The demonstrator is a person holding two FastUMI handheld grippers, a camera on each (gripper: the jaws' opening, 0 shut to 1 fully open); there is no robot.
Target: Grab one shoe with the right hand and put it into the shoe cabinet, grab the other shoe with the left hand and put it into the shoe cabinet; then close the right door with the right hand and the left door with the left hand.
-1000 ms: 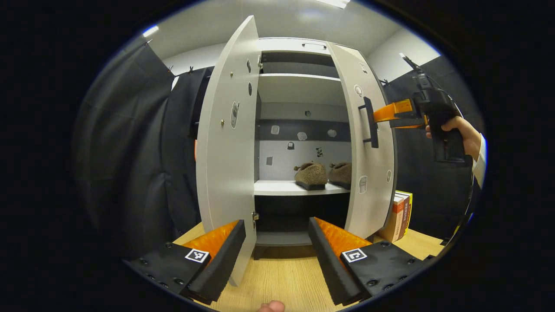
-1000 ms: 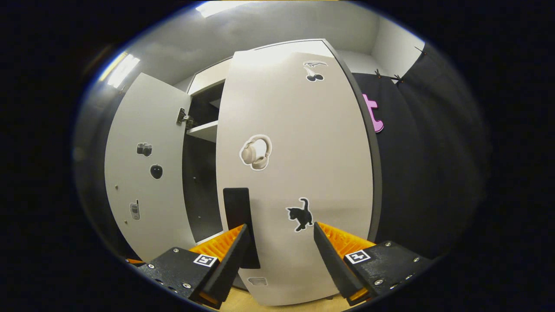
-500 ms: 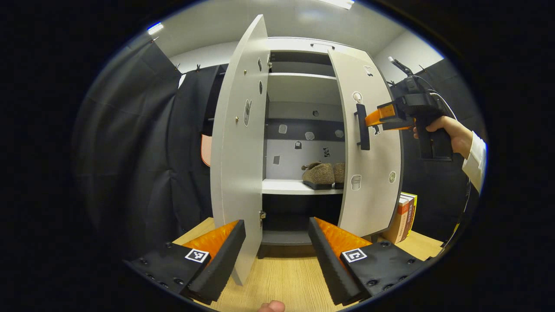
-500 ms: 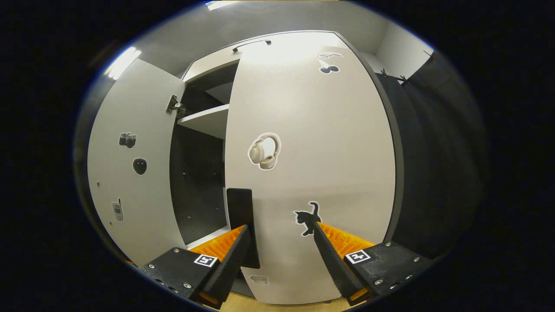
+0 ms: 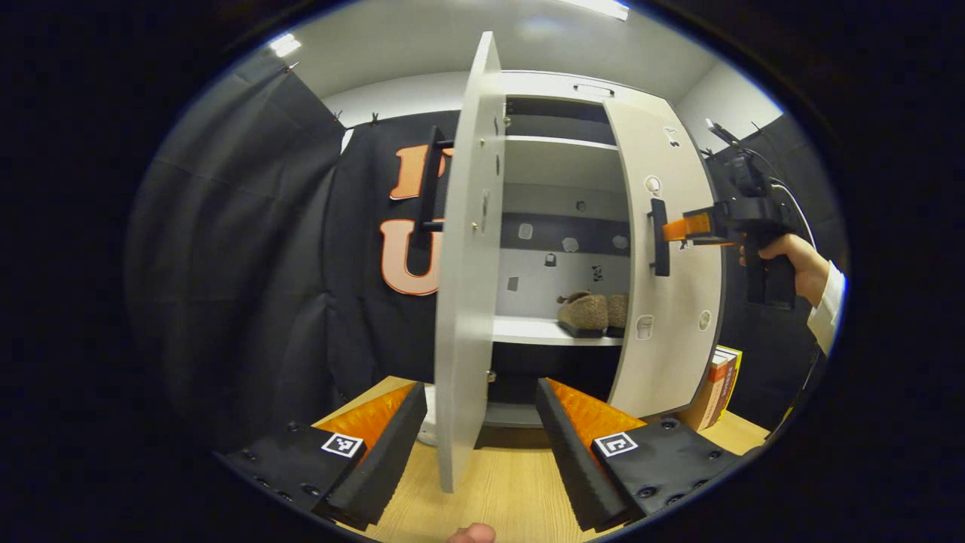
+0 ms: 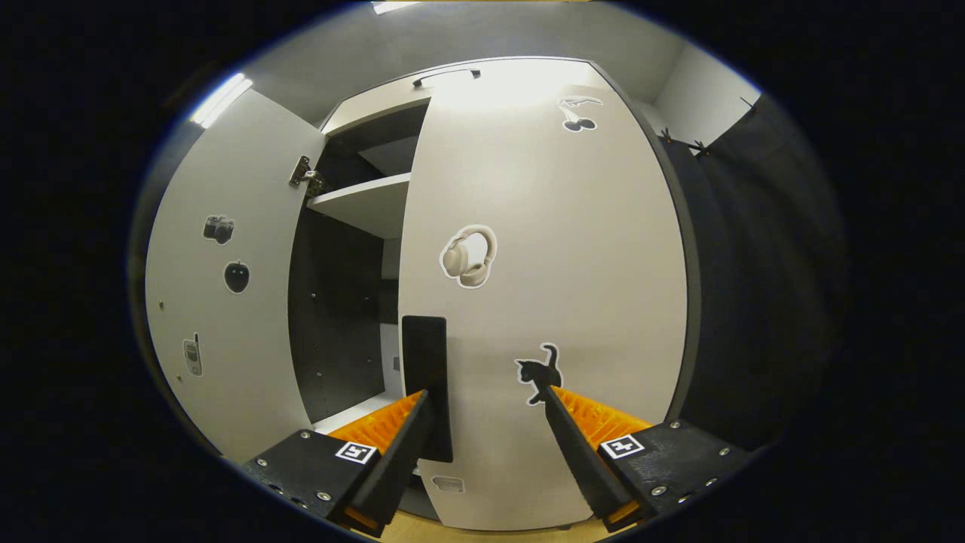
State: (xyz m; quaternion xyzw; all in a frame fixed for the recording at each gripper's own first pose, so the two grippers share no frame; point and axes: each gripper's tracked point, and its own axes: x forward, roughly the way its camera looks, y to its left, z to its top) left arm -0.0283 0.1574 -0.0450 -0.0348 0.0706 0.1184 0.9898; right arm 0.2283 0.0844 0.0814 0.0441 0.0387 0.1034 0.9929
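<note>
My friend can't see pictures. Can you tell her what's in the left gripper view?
A white shoe cabinet stands with both doors partly open and two brown shoes on a shelf. A hand holds the right gripper against the right door.

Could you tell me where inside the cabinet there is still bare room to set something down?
The middle shelf is bare from the left door to the two shoes, which crowd its right end behind the right door. The upper shelf looks bare. The right gripper is at that door's handle.
</note>
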